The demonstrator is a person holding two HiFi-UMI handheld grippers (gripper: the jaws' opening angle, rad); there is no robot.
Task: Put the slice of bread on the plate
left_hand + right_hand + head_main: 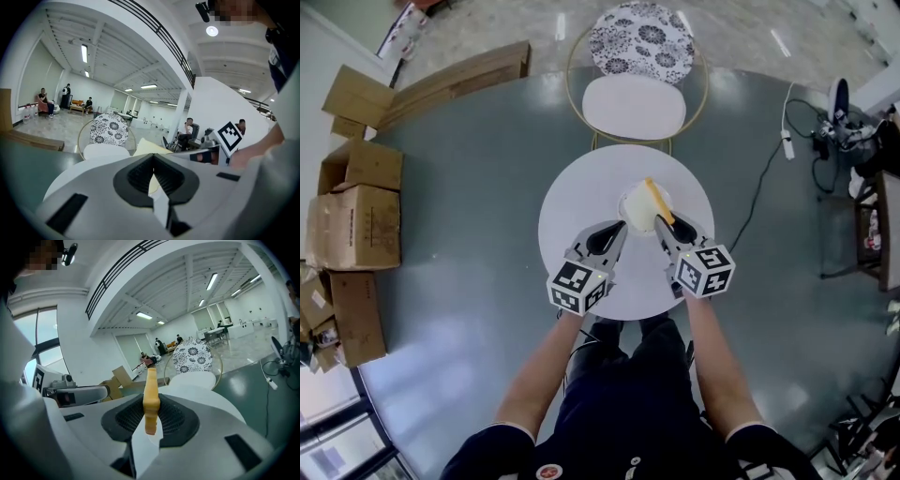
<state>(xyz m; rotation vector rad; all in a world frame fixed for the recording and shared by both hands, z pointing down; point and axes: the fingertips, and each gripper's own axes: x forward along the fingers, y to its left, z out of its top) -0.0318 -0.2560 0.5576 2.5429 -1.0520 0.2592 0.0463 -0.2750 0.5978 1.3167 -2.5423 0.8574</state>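
A yellow-crusted slice of bread (657, 200) stands on edge between the jaws of my right gripper (659, 223), which is shut on it. It hangs over the small pale plate (634, 204) in the middle of the round white table (581, 197). In the right gripper view the bread (151, 390) sticks up edge-on from the right gripper (150, 416). My left gripper (623, 225) is just left of the plate, jaws together and empty. In the left gripper view the bread (149, 146) shows as a pale slab beyond the left gripper (153, 161).
A white chair with a floral back (635, 103) stands at the table's far side. Cardboard boxes (356, 225) are stacked at the left on the grey floor. A power strip and cable (786, 141) lie at the right, near a cluttered shelf.
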